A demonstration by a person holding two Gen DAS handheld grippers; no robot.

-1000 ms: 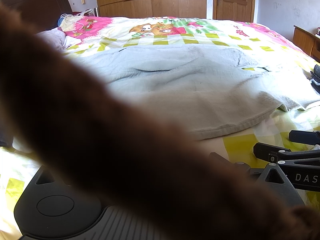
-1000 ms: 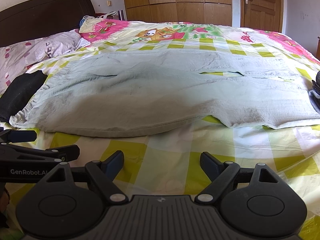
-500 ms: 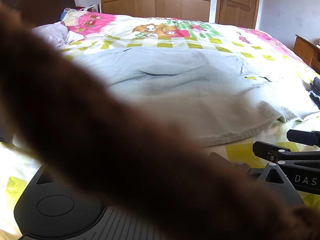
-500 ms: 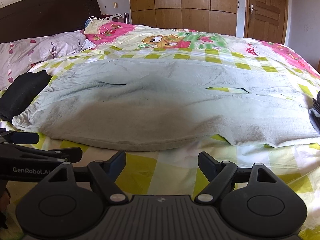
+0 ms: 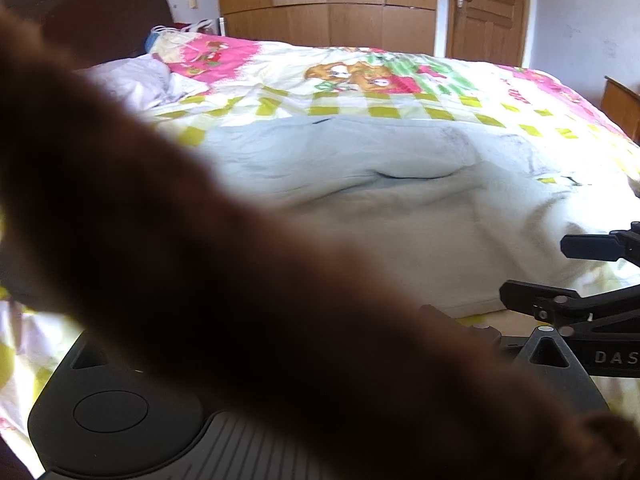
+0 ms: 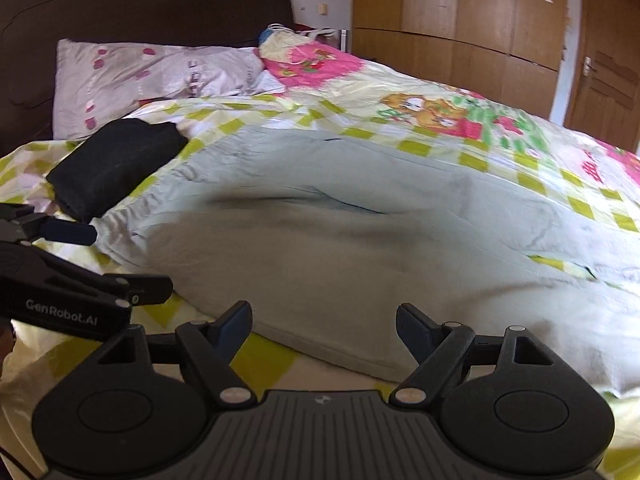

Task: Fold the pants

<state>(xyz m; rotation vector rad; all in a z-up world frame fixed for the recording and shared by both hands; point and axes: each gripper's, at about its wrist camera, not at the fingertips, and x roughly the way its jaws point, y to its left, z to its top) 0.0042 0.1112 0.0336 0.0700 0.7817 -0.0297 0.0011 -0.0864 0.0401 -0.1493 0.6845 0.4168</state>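
Pale grey-green pants [image 6: 360, 240] lie spread flat across the bed, lengthwise from left to right. My right gripper [image 6: 324, 320] is open, its fingers apart just above the pants' near edge and nothing between them. My left gripper [image 6: 110, 260] shows at the left of the right wrist view, open and empty, near the pants' left end. In the left wrist view a blurred brown strand [image 5: 240, 300] covers the lens and hides that gripper's own fingers. The pants [image 5: 380, 208] show beyond it, with the right gripper [image 5: 560, 270] at the right edge.
The bed has a bright checked cover [image 6: 460, 120]. A folded black garment [image 6: 112, 168] lies by the pants' left end, below a pillow [image 6: 160, 76] and a dark headboard [image 6: 140, 4]. A wooden wardrobe [image 6: 460, 20] and a door [image 5: 484, 12] stand behind.
Both grippers have moved left along the bed's near side and risen a little. The right gripper has rolled, so the bed looks tilted. The pants lie as before.
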